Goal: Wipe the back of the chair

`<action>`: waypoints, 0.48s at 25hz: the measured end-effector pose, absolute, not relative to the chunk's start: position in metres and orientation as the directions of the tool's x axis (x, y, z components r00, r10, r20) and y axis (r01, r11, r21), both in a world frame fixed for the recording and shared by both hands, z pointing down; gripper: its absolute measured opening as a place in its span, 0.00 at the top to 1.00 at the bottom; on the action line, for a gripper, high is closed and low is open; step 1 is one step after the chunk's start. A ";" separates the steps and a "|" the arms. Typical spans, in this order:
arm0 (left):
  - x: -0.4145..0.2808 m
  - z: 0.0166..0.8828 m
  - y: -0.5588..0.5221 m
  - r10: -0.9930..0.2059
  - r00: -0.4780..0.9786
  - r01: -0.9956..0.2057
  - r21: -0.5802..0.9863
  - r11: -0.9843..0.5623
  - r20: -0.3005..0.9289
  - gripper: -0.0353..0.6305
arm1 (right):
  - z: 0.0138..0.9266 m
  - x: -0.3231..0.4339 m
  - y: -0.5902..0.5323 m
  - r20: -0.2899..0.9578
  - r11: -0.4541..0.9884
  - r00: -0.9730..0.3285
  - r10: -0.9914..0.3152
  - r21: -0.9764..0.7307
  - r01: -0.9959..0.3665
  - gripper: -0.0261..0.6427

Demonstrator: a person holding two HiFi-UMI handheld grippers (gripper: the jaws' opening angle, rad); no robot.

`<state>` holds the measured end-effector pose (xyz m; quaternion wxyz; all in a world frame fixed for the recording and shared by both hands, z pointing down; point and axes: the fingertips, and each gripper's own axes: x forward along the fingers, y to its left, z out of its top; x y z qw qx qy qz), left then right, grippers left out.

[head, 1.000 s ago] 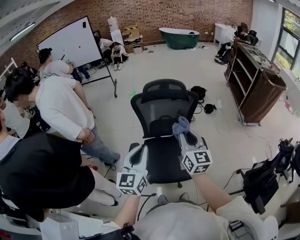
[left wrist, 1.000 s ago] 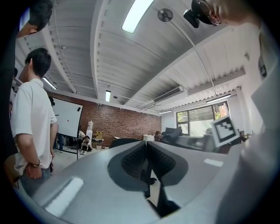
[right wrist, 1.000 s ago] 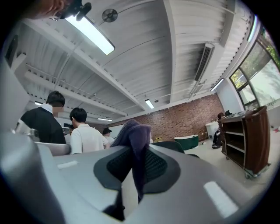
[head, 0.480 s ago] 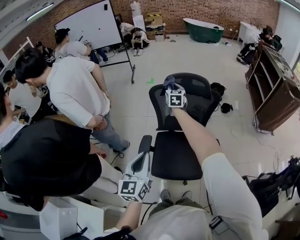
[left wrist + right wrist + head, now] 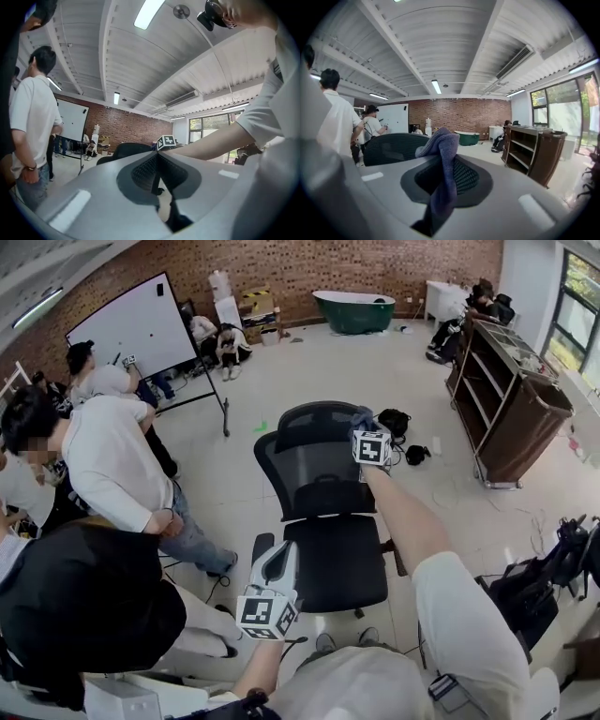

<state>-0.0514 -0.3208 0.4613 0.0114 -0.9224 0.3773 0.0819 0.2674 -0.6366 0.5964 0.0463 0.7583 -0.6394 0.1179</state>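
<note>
Right gripper [image 5: 363, 426]: clenched on blue cloth [image 5: 443, 154], at top right of chair back [image 5: 314, 465]. Left gripper [image 5: 280, 557]: closed, empty, near side.

The chair [image 5: 328, 554] stands mid-floor, so take everything from it. Right gripper [image 5: 364, 427] is up at the top right corner of the chair's backrest [image 5: 309, 465], with the cloth [image 5: 359, 414] between its jaws. Left gripper [image 5: 279, 557] sits low, just beside the chair's near-left seat corner, jaws together. A standing person [image 5: 112, 460] is left of the chair. The whiteboard [image 5: 131, 329] is behind it to the left, the bathtub [image 5: 354, 312] far behind. The shelf unit [image 5: 506, 409] is well off to the right. A bag [image 5: 395, 422] lies on the floor just behind its right side.
</note>
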 end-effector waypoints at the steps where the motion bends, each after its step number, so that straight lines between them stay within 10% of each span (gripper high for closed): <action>1: -0.044 0.460 -0.319 -0.678 0.718 -0.681 0.042 -0.731 -0.161 0.84 | 0.598 0.276 -0.630 0.238 -0.184 0.161 -0.958 -0.076 -0.980 0.89; 12: -0.029 0.452 -0.321 -0.678 0.720 -0.689 -0.037 -0.723 -0.149 0.84 | 0.610 0.072 -0.658 0.125 0.162 -0.171 -0.977 -0.078 -0.984 0.89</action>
